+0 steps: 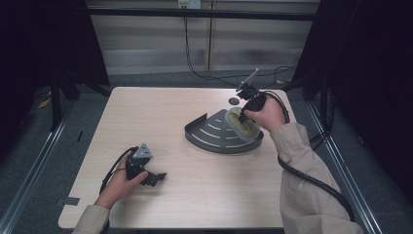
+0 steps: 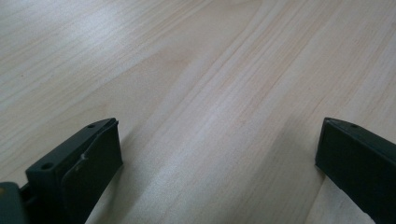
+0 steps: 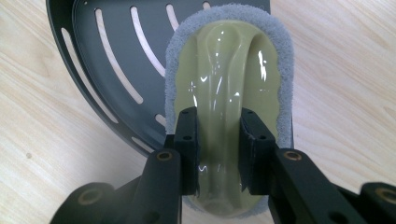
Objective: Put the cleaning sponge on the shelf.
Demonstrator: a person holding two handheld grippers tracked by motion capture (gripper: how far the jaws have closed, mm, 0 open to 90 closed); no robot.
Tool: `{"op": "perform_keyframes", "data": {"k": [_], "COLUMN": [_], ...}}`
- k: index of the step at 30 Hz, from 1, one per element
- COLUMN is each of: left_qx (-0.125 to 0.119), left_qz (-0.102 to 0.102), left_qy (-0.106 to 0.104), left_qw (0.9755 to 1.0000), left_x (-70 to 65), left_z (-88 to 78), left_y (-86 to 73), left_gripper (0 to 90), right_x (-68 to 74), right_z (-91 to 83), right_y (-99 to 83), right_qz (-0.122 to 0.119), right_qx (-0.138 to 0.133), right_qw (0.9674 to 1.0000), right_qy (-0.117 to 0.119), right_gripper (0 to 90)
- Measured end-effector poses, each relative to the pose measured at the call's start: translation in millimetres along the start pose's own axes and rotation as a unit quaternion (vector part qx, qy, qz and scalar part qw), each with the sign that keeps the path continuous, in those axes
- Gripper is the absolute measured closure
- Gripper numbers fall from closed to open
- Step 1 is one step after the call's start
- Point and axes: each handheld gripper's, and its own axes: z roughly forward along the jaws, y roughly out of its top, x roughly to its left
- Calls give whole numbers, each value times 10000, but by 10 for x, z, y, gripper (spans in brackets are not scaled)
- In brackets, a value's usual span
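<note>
Your right gripper (image 3: 218, 154) clamps scrubber (image 3: 229, 93) by slick plastic ridge; probably light, pad soft. Left gripper (image 2: 219, 154) jaws apart, idle.

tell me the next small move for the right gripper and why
Probably open the jaws. The right gripper is clamped on the raised handle of the scrubber, which seems to sit already on the slotted tray. The left gripper is open and apart on the table. Whether the scrubber rests fully on the tray I cannot tell.
</note>
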Motion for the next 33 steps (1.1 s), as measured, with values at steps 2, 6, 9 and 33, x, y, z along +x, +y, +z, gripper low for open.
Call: {"op": "perform_keyframes", "data": {"k": [2, 6, 9, 33], "left_qx": [-5, -5, -3, -1], "left_qz": [-1, -5, -2, -2], "left_qy": [4, 2, 4, -1], "left_qw": [10000, 10000, 10000, 10000], "left_x": [0, -1, -1, 0], "left_z": [1, 1, 0, 0], "left_y": [0, 0, 0, 0], "left_gripper": [0, 0, 0, 0], "right_x": [6, 27, 31, -11], "right_z": [21, 56, 78, 307], "right_y": [15, 42, 48, 49], "right_qz": [-52, -146, -178, -368], "right_qx": [15, 20, 33, 109], "right_qw": [10000, 9999, 9998, 9992], "right_qy": [-8, -21, -17, -88], "right_gripper": [723, 723, 722, 721]}}
